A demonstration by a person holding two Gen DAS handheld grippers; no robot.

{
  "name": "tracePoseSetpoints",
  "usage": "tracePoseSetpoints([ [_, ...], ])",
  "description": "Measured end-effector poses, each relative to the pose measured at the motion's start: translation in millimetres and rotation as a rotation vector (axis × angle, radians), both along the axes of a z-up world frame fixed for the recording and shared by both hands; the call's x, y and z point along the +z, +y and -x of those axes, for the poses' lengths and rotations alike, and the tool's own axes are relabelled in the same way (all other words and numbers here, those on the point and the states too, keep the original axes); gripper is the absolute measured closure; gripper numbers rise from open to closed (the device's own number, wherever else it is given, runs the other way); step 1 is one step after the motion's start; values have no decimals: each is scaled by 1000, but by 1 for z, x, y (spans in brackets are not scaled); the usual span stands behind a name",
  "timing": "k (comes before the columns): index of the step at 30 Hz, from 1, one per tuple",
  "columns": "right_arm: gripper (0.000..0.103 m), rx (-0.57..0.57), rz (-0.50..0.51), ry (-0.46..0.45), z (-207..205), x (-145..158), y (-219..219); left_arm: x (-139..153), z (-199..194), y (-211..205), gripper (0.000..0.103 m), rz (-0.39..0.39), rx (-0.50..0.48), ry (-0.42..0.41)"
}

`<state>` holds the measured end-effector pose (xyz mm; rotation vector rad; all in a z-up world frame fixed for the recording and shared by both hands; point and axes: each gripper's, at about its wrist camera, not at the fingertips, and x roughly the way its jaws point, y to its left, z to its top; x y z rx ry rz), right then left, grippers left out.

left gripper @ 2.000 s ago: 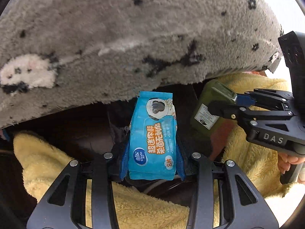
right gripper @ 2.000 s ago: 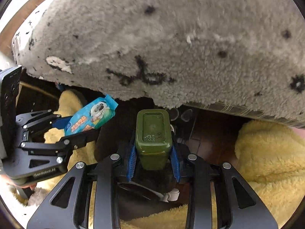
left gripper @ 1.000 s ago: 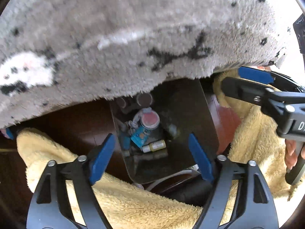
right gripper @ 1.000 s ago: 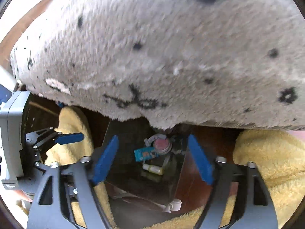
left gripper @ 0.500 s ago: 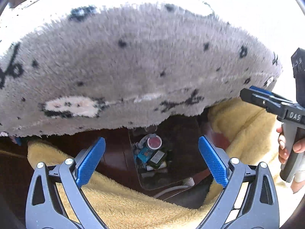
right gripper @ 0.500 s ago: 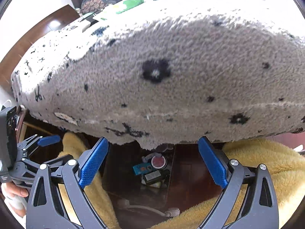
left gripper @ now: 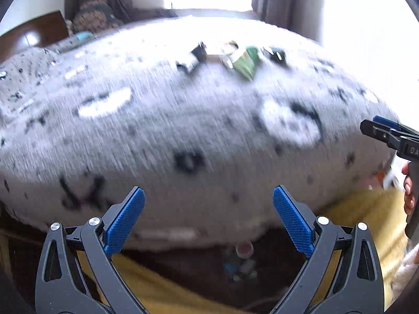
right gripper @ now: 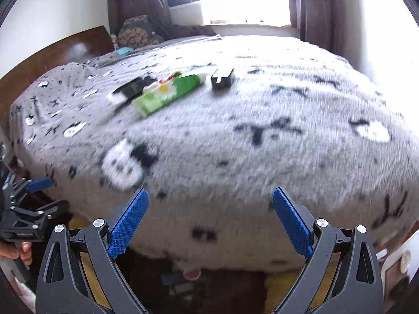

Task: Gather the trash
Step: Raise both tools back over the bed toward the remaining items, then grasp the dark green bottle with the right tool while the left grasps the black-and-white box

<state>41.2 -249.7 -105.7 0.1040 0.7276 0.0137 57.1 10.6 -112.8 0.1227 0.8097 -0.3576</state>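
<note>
We hold both grippers, left (left gripper: pixel 208 219) and right (right gripper: pixel 209 219), fingers spread and empty, at the near edge of the grey bed (right gripper: pixel 262 144). The green packet (right gripper: pixel 167 94) lies far across the bed, beyond open blanket.

I see the bed (right gripper: pixel 262 136) filling mid-frame, with a packet (right gripper: pixel 167 94) lying on it at upper left, a flat box (right gripper: pixel 129 87) just left of it and a small box (right gripper: pixel 222 78) to its right. Below the bed's near edge, what may be a bin (right gripper: pixel 183 285) sits at lower centre.
</note>
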Motion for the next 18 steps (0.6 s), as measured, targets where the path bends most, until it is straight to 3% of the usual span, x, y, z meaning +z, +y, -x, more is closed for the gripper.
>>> tracePoseSetpoints([
  [11, 7, -78, 73, 1, -119, 27, -12, 28, -104, -8, 10, -48, 81, -83],
  [18, 9, -139, 60, 4, -186, 30, -21, 34, -155, -34, 10, -94, 53, -99],
])
